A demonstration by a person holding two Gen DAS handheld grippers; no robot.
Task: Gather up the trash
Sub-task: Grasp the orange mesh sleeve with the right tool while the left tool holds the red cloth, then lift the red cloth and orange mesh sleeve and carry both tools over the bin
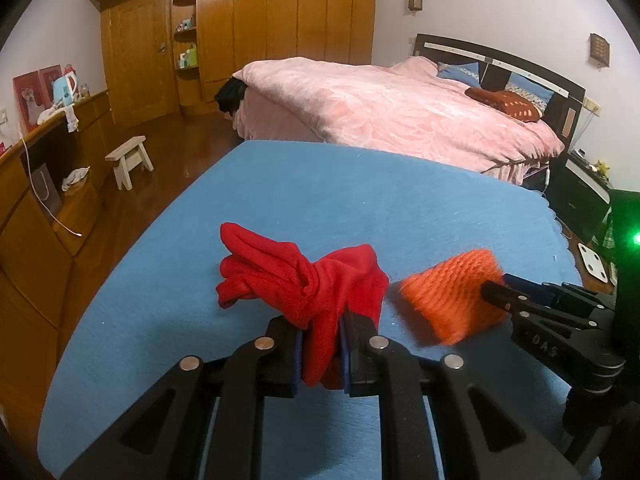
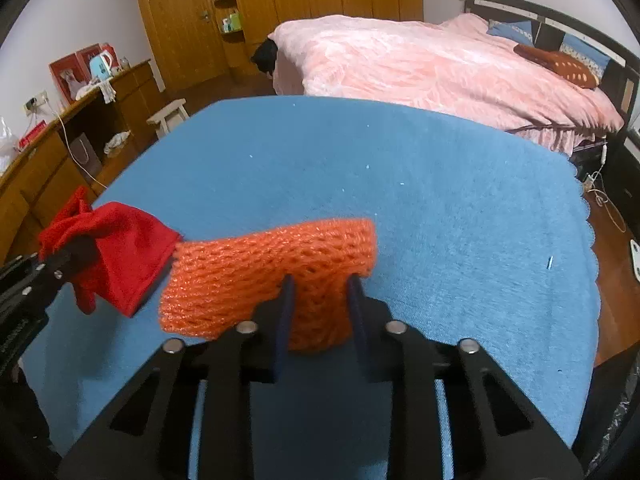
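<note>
My left gripper (image 1: 322,344) is shut on a crumpled red cloth (image 1: 296,276) and holds it just above the blue tablecloth (image 1: 360,200). The cloth also shows at the left of the right wrist view (image 2: 116,256). My right gripper (image 2: 320,296) is shut on an orange foam net sleeve (image 2: 272,264), held above the cloth-covered table. The sleeve (image 1: 452,292) and the right gripper (image 1: 496,290) show at the right of the left wrist view, right beside the red cloth.
A blue tablecloth (image 2: 440,184) covers the table. Beyond it stands a bed with a pink cover (image 1: 400,100). A wooden wardrobe (image 1: 260,20) stands at the back, a small stool (image 1: 130,160) on the floor, and a low wooden cabinet (image 1: 44,200) at left.
</note>
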